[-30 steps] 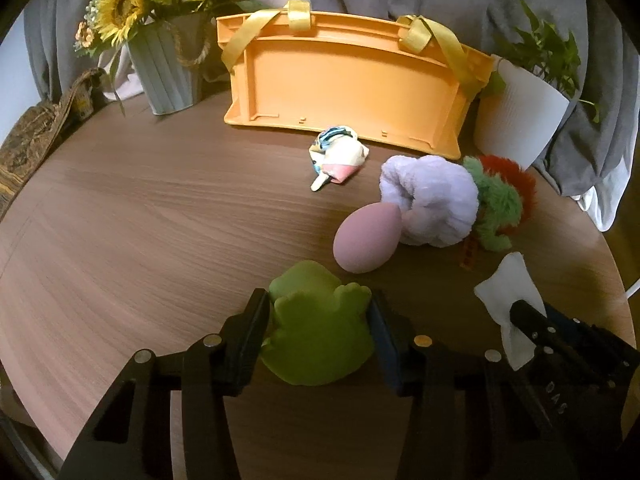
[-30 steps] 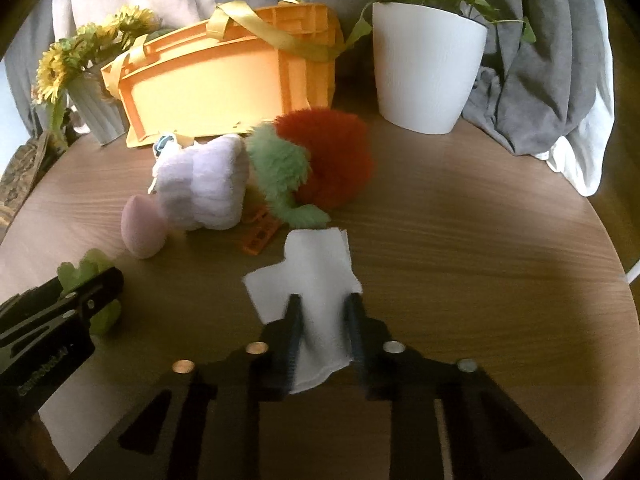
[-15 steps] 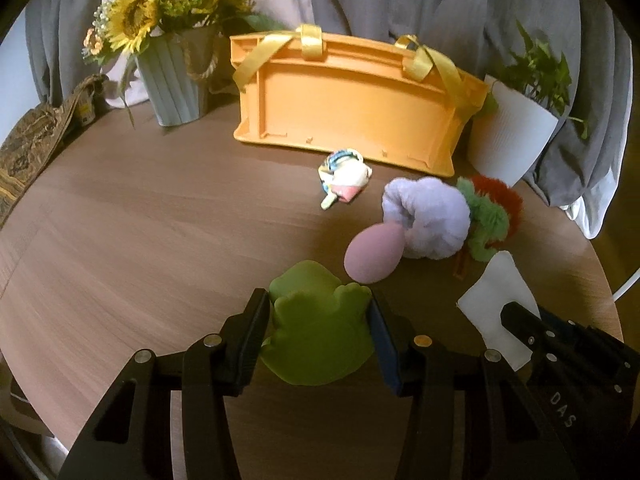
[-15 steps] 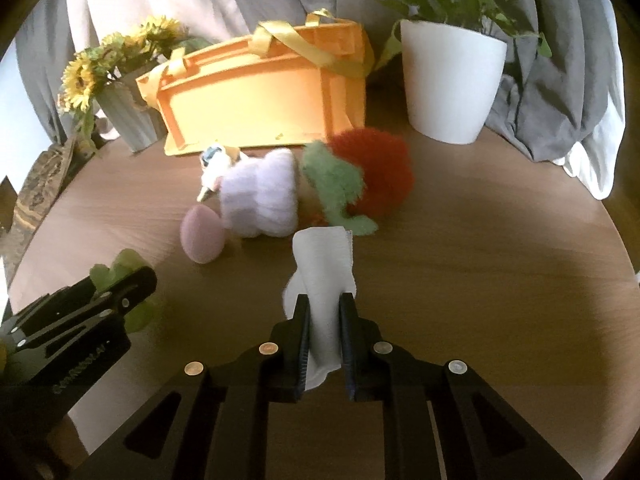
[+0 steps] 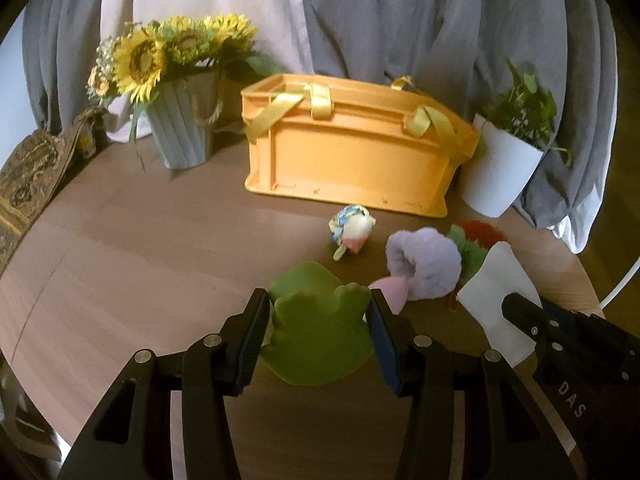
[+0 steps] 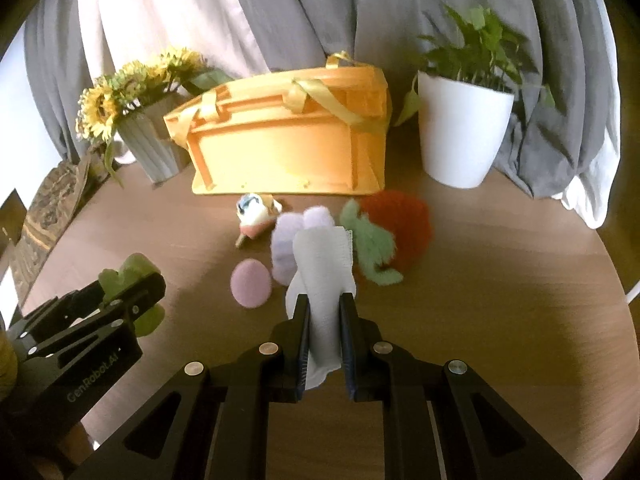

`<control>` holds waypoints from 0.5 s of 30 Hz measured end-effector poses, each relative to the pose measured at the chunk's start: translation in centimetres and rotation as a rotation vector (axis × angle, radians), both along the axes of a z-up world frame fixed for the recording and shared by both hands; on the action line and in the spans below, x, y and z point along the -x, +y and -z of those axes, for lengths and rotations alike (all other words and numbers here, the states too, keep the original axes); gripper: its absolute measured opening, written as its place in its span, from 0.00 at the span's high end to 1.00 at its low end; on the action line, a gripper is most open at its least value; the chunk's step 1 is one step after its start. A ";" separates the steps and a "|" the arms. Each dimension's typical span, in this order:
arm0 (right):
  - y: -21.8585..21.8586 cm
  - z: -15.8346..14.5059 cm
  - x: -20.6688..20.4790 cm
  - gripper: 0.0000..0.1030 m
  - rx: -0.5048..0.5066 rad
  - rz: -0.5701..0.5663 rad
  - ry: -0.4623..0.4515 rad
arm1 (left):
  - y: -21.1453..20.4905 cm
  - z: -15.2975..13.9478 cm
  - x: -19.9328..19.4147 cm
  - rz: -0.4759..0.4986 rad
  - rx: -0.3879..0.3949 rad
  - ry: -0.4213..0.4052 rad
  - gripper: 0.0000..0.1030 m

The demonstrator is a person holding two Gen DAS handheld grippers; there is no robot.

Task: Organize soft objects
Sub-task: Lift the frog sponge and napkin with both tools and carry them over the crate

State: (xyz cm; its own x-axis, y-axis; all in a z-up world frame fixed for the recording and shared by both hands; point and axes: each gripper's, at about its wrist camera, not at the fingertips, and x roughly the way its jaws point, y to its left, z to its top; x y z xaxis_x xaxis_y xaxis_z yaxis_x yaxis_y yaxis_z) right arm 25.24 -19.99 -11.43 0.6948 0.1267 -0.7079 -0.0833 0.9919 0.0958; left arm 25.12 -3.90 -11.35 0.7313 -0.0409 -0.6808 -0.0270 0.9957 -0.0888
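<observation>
My left gripper [image 5: 318, 312] is shut on a green soft toy [image 5: 320, 336], held clear of the round wooden table [image 5: 140, 248]. The right gripper [image 6: 325, 312] is shut on a white cloth [image 6: 324, 276] that stands up between its pads. On the table lie a pink egg-shaped sponge [image 6: 251, 283], a lilac plush [image 6: 298, 232], a red and green furry toy [image 6: 392, 236] and a small ice-cream plush [image 6: 256, 218]. Behind them stands an orange basket [image 5: 352, 160] with yellow handles. In the right wrist view the left gripper [image 6: 132, 288] shows with the green toy [image 6: 134, 270].
A grey vase of sunflowers [image 5: 184, 128] stands at the back left, a white plant pot [image 5: 500, 172] at the back right. Grey and white curtains hang behind. A patterned cloth [image 5: 28, 172] lies at the left table edge.
Both grippers have risen with their loads: the green toy and the white cloth have come up off the table. The basket's open top now shows.
</observation>
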 end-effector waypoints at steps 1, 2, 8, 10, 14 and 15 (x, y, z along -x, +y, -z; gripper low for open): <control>0.2 -0.4 0.0 0.85 0.005 0.004 -0.010 | 0.1 -0.3 -0.1 0.005 0.000 -0.005 0.53; 0.4 -0.7 0.1 0.85 0.006 0.007 -0.017 | 0.3 -0.6 -0.1 0.009 -0.001 -0.010 0.53; 1.3 -2.8 0.3 0.85 0.009 0.034 -0.057 | 1.3 -2.6 -0.3 0.046 -0.004 -0.053 0.53; 1.7 -3.4 0.2 0.85 0.007 0.043 -0.068 | 1.8 -3.4 -0.4 0.059 -0.006 -0.072 0.53; 2.6 -4.5 0.2 0.85 0.003 0.062 -0.092 | 2.7 -4.9 -0.6 0.079 -0.011 -0.110 0.53; 2.9 -4.8 0.2 0.85 0.003 0.067 -0.099 | 2.9 -5.3 -0.7 0.085 -0.010 -0.120 0.53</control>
State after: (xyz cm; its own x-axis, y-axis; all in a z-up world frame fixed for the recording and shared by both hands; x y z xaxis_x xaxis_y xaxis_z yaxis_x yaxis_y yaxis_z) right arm 25.08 -17.12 -6.58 0.7680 0.0758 -0.6359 -0.0260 0.9958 0.0872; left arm 25.83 -0.95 -6.03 0.8018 -0.1000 -0.5891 0.0681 0.9948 -0.0762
